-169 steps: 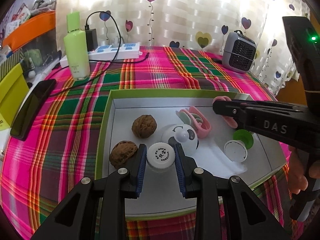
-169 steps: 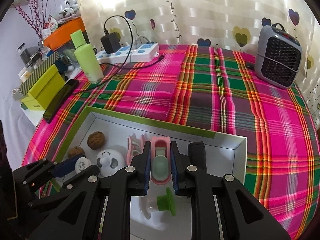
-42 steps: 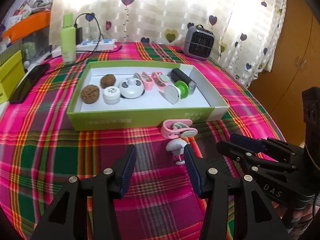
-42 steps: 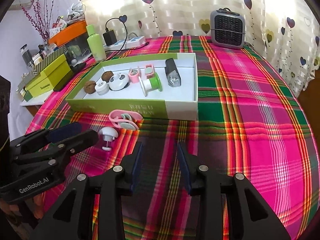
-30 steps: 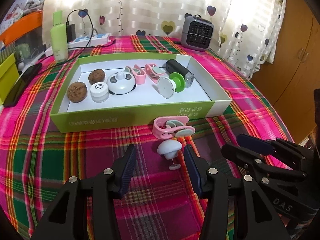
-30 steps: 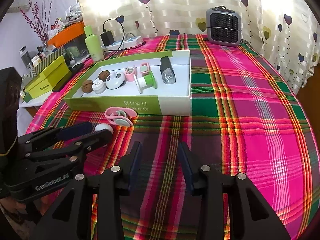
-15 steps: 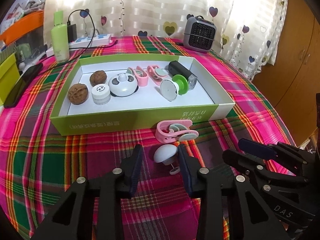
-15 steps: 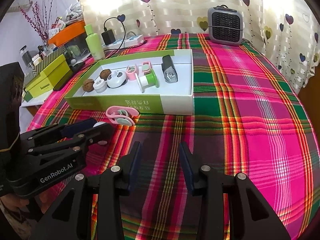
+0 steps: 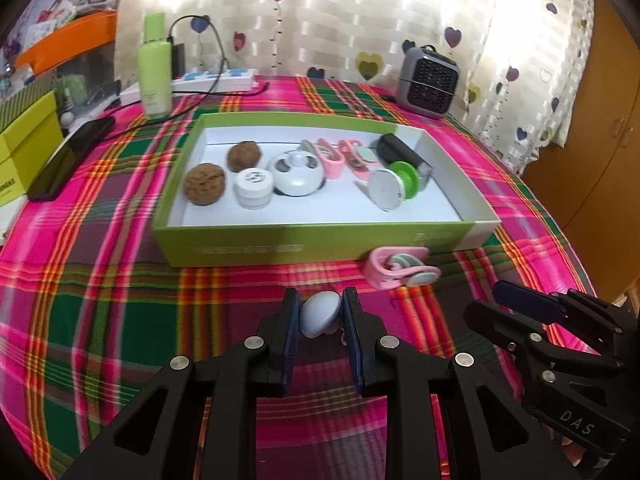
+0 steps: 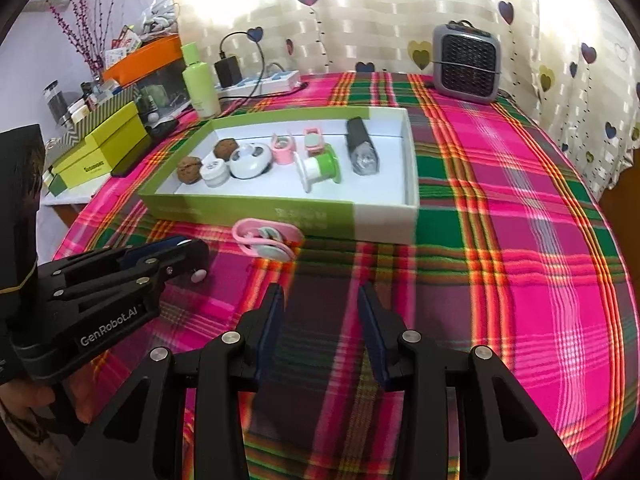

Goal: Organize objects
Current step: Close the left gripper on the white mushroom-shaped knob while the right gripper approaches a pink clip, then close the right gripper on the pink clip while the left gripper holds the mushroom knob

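Note:
A pale mushroom-shaped knob (image 9: pixel 320 314) lies on the plaid cloth in front of the green box (image 9: pixel 280 244). My left gripper (image 9: pixel 318 300) is closing on it, and both blue pads touch its cap. In the right wrist view the left gripper (image 10: pixel 188 256) hides the cap, and only the knob's stem end (image 10: pixel 198 277) shows. A pink clip (image 9: pixel 400 272) lies against the box's front wall. My right gripper (image 10: pixel 320 296) hovers open over bare cloth, right of the knob. In the box are two walnuts (image 9: pixel 205 183), a white jar (image 9: pixel 253 188), a panda-faced disc (image 9: pixel 296 172), pink clips (image 9: pixel 332 154), a green spool (image 9: pixel 394 186) and a black item (image 9: pixel 404 156).
A grey heater (image 9: pixel 430 84) stands at the back right. At the back left are a green bottle (image 9: pixel 154 68) and a power strip (image 9: pixel 216 78). A phone (image 9: pixel 72 156) and a yellow-green box (image 9: pixel 24 148) are at the left. A wooden cabinet (image 9: pixel 600 120) stands beyond the table's right edge.
My left gripper moved forward around the mushroom-shaped knob and its jaws closed from wide apart onto the cap. The right gripper stayed where it was, still open.

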